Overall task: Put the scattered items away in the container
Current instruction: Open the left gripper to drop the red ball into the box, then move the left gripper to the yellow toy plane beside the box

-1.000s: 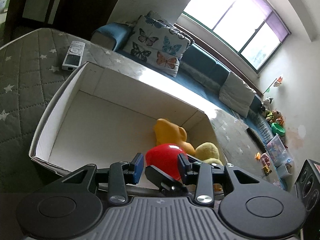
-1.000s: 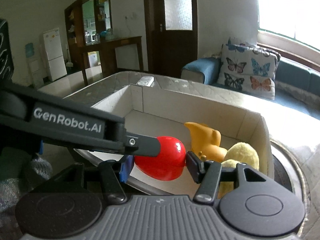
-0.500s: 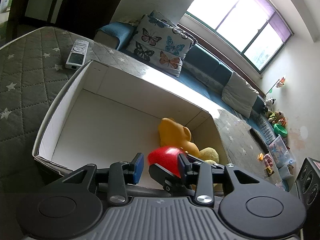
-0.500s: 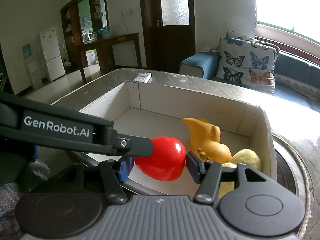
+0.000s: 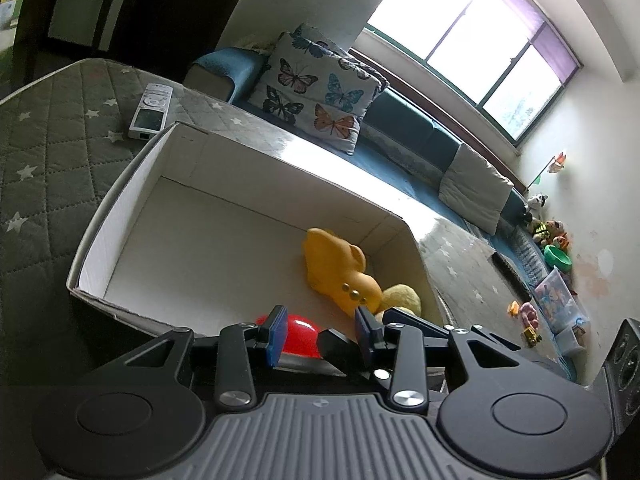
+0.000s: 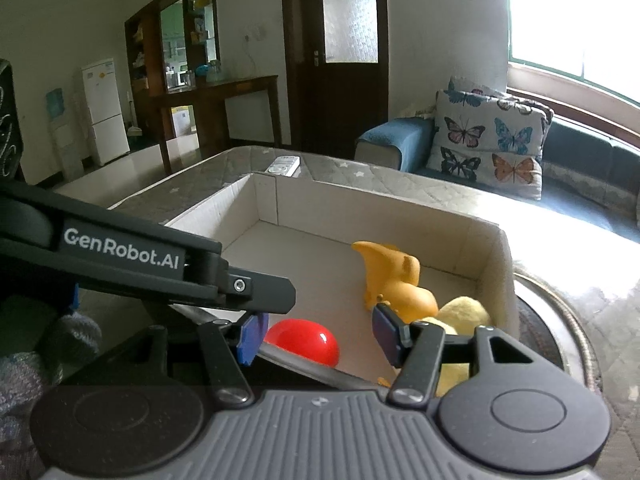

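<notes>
A white cardboard box [image 5: 120, 208] [image 6: 452, 216] stands on a grey quilted surface. Inside it lie an orange toy animal [image 5: 336, 268] [image 6: 396, 280], a yellow plush [image 5: 400, 296] [image 6: 464, 312] and a red ball [image 5: 300, 336] [image 6: 304, 340] near the front wall. My right gripper [image 6: 316, 336] is open just above the ball, which lies loose between the spread fingers. My left gripper [image 5: 320, 330] is open and empty at the box's near edge; its arm crosses the right wrist view.
A white remote [image 5: 150, 110] [image 6: 284, 166] lies on the quilted surface beyond the box. A blue sofa with a butterfly cushion [image 5: 316, 92] stands behind. Toys [image 5: 548, 304] sit on the floor at right. A round tray rim [image 6: 560, 312] is right of the box.
My right gripper has opened and let go of the red ball, which now lies lower in the box. Both grippers have drawn back a little from the box.
</notes>
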The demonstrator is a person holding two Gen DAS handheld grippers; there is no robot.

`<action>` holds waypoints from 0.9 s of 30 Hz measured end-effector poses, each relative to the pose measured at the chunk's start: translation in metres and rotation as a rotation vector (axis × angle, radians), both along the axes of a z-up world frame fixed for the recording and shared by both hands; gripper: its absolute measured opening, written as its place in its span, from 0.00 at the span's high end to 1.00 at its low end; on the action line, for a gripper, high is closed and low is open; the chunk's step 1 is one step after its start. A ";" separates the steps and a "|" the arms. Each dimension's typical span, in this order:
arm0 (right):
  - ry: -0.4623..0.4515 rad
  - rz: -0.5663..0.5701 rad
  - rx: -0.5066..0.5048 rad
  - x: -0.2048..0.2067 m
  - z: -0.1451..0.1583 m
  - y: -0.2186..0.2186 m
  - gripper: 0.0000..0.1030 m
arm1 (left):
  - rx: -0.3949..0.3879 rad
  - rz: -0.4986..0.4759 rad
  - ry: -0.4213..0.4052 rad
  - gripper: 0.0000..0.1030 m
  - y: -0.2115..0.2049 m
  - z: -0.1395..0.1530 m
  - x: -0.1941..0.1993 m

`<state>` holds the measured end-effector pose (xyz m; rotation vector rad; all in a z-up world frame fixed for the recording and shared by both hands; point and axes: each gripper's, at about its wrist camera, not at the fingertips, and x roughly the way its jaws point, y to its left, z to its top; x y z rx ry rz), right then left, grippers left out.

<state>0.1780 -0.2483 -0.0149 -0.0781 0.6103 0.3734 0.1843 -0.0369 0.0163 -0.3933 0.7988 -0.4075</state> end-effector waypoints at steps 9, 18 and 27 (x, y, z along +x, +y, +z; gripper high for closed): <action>-0.044 0.009 -0.006 -0.035 0.012 -0.008 0.42 | 0.015 -0.015 -0.023 0.62 -0.009 0.009 -0.027; -0.067 0.017 -0.020 -0.074 0.011 -0.013 0.41 | 0.022 -0.028 -0.036 0.62 -0.017 0.012 -0.056; -0.076 0.010 -0.037 -0.110 0.002 -0.022 0.33 | 0.008 -0.025 -0.024 0.62 -0.015 0.006 -0.081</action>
